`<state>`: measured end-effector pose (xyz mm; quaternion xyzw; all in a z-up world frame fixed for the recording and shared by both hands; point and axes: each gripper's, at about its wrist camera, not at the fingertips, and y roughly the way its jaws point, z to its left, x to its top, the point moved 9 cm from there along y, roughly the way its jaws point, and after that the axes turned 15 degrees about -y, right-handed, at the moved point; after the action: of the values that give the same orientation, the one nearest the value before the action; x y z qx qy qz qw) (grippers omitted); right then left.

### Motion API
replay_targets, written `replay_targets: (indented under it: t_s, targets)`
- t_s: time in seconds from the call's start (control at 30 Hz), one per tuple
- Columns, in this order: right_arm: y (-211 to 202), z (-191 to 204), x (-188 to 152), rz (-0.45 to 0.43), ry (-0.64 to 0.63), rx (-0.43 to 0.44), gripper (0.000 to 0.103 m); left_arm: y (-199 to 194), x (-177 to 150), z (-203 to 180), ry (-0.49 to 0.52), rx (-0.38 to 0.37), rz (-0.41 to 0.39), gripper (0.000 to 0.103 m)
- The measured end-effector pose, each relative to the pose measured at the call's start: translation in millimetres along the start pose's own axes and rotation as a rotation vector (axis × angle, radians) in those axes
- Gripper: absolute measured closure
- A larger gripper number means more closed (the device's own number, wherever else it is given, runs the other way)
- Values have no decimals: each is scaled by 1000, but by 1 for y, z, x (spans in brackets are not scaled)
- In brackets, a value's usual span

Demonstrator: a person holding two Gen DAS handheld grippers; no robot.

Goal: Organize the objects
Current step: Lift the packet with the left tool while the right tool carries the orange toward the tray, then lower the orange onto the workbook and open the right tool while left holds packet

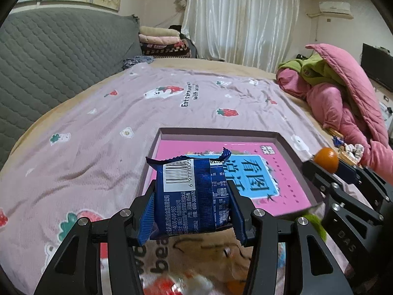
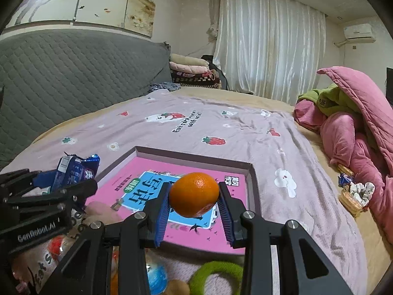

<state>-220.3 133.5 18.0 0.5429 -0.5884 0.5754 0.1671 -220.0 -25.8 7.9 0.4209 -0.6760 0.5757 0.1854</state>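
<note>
My left gripper is shut on a blue snack packet with a white barcode, held above the near edge of a shallow pink box. The packet also shows in the right wrist view, with the left gripper at the left. My right gripper is shut on an orange, held above the same pink box. In the left wrist view the orange and the right gripper sit at the box's right side.
The box lies on a lilac strawberry-print blanket on a bed. A green ring, a blue ball and other small items lie near me. Pink and green bedding is piled at the right, with a small basket. A grey headboard stands left.
</note>
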Motion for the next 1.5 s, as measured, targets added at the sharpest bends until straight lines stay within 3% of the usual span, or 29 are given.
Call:
replay_targets:
  t_s: [0.63,1.1,1.5]
  targets:
    - [44,-22,-1,50,18,-4,65,56,26,11,-27,36,68,49]
    - [55,-17,-10,82,19,2,65,76,6,1,-40,-5,166,49]
    - [58,-19,-24,125,6,-9,65,86,-7,12,-12,16,215,49]
